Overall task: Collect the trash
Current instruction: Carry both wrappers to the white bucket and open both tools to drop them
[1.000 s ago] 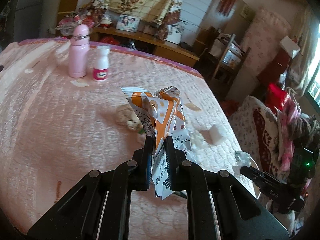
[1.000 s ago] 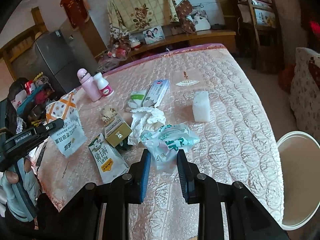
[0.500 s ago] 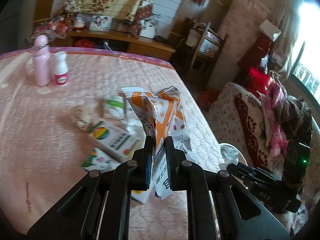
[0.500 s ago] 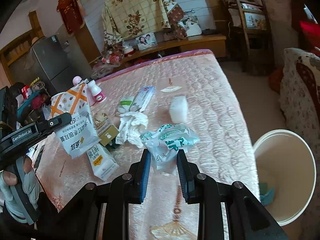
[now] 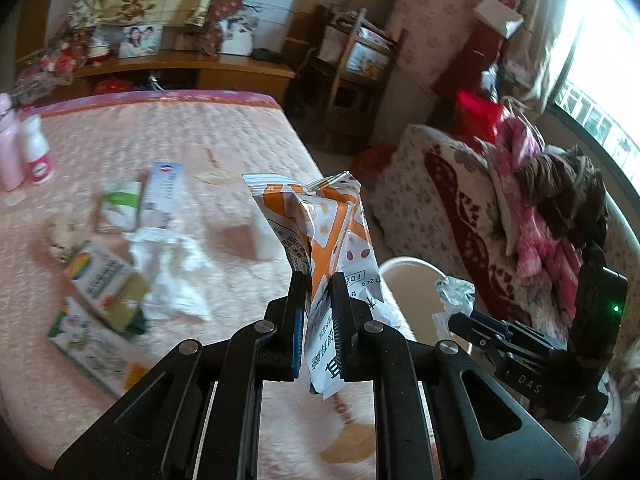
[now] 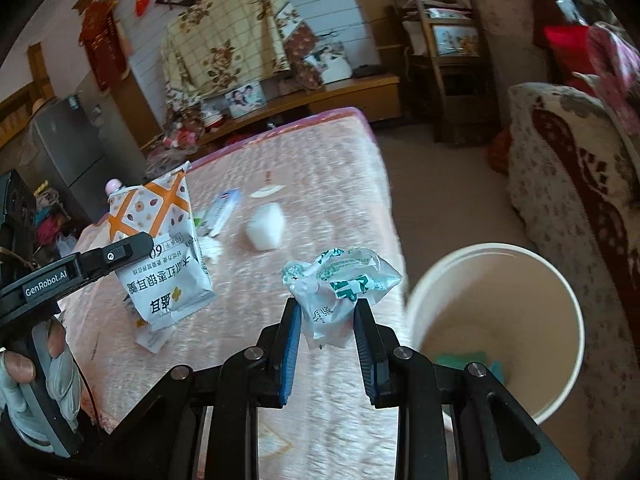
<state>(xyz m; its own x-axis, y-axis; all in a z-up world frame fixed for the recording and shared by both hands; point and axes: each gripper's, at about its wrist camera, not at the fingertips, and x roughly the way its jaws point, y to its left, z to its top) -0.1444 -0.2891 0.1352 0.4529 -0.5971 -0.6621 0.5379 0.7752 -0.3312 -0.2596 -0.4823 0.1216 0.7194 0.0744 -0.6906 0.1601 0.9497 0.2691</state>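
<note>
The left tongs are pressed together on an orange-and-white snack bag, held upright above the near edge of the bed. Since a second ago this bag has been carried sideways with the grip unchanged, so that the white bin is now seen at about 3 o'clock of it, where only bedspread lay behind it earlier. The right tongs are pinching a crumpled green-and-white wrapper and have been brought closer to the bin too; its whole mouth is now seen at 3 o'clock of the wrapper, where only part of the rim was in view before. Inside the bin, green scraps lie at the bottom (what they are cannot be told). "GenRobot.AI" can be read on the left tongs in the right wrist view, and large Chinese characters on the bag's lower half. Farther off on the bed are left a white tissue, a small carton, a white block and, at 10 o'clock, a pink bottle beside a small white bottle.
</note>
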